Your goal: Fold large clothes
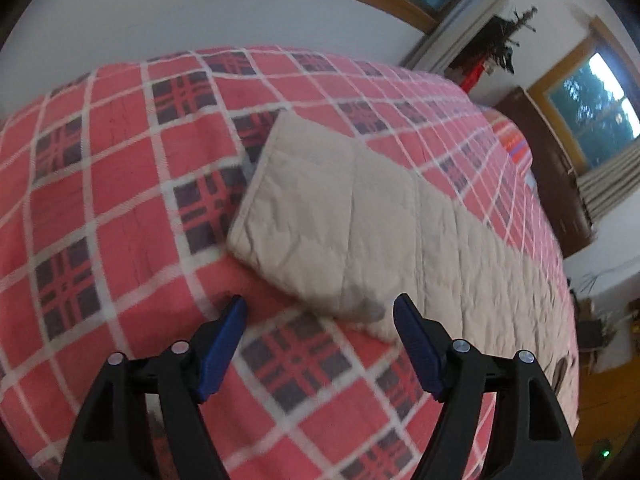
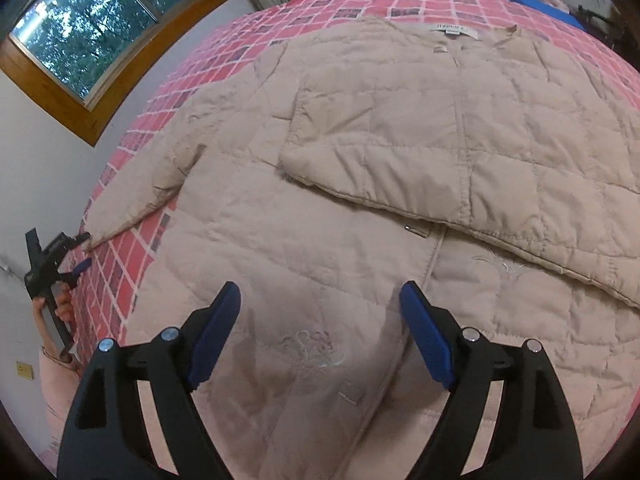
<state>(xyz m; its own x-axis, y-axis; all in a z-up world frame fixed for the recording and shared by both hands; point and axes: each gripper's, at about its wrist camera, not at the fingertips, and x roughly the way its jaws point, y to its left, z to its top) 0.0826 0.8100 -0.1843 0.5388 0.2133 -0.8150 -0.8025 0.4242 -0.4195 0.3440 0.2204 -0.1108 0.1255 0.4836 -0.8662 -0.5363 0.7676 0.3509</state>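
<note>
Jacket (image 2: 360, 208), a big beige quilted one, lies spread out flat on the bed, front side up, collar label at the far end. One sleeve (image 2: 460, 168) is folded across the chest, the other sleeve (image 1: 340, 220) sticks straight out to the side onto the red plaid blanket (image 1: 120, 184). A little embroidered logo sits on the lower front near the zipper line.

Right tongs (image 2: 320, 312) hover over the hem area, blue tips spread wide apart, nothing between them. Left tongs (image 1: 320, 320) are just off the cuff end of the stretched-out sleeve, also spread wide with nothing pinched, cuff corner near one tip. In the right wrist view a hand (image 2: 60, 304) grips the left tool at the bed's edge. Wood-framed window (image 2: 92, 32) sits in the wall beyond the bed.
</note>
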